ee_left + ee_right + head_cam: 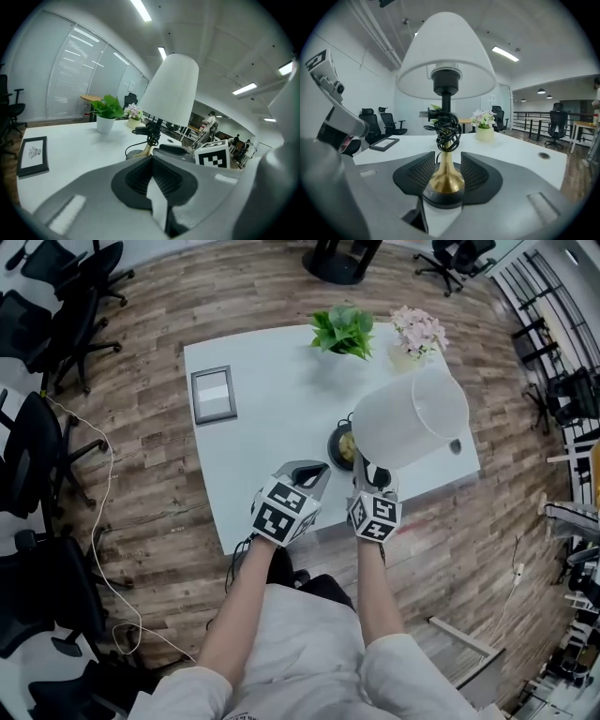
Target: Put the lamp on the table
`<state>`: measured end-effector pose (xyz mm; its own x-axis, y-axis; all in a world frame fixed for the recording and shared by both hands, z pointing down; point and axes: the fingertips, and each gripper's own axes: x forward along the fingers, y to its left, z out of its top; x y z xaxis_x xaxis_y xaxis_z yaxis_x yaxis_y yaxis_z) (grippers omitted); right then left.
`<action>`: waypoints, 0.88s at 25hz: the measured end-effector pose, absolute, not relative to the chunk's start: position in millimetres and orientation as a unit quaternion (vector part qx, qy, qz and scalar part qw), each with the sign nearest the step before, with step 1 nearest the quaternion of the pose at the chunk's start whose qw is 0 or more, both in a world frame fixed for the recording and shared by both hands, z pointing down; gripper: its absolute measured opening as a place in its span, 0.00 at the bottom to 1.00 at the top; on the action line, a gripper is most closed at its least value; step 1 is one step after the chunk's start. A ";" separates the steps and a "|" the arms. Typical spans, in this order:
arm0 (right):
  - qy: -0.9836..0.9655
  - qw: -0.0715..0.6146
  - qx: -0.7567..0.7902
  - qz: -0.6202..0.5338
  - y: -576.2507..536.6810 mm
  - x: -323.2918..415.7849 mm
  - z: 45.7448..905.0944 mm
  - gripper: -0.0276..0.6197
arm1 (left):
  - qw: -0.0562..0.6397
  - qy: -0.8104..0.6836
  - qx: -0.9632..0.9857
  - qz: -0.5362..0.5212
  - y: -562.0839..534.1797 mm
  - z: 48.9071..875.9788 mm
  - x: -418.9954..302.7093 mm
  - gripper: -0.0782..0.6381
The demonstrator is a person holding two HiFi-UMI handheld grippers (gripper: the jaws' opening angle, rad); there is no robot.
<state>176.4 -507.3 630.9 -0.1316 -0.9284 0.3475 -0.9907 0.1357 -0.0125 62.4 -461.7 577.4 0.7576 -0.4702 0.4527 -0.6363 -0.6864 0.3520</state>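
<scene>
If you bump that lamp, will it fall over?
Probably tippy: the lamp carries a wide shade high on a thin brass stem over a small dark base, so a push near the top might topple it. The cord bundled round the stem looks floppy and could snag.

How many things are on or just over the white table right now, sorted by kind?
Lamp: 1
Potted plants: 2, the green plant and the pink flowers
Picture frame: 1
Total: 4
</scene>
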 end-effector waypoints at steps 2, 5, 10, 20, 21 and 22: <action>-0.742 0.125 0.645 0.130 -497.5 176.7 629.8 0.35 | 0.247 -0.308 0.903 0.172 -459.8 575.6 66.4 0.11; -0.740 0.116 0.647 0.143 -476.9 176.8 620.1 0.34 | 0.240 -0.318 0.900 0.179 -452.7 566.8 67.5 0.11; -0.742 0.088 0.647 0.152 -437.2 181.2 595.2 0.33 | 0.218 -0.321 0.901 0.194 -424.7 553.6 77.3 0.11; -0.757 0.091 0.626 0.163 -354.8 190.2 554.0 0.29 | 0.210 -0.353 0.890 0.198 -349.0 526.3 87.2 0.11; -0.757 0.090 0.626 0.164 -346.8 195.7 550.6 0.28 | 0.214 -0.355 0.890 0.191 -339.1 521.4 91.2 0.11; -0.757 0.090 0.626 0.164 -339.0 200.2 547.7 0.27 | 0.217 -0.355 0.890 0.185 -328.9 516.6 94.4 0.11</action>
<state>200.2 -339.0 547.7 -0.2005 -0.9180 0.3422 -0.9772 0.1626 -0.1363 94.4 -328.9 516.6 0.6801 -0.5517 0.4829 -0.7120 -0.6539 0.2557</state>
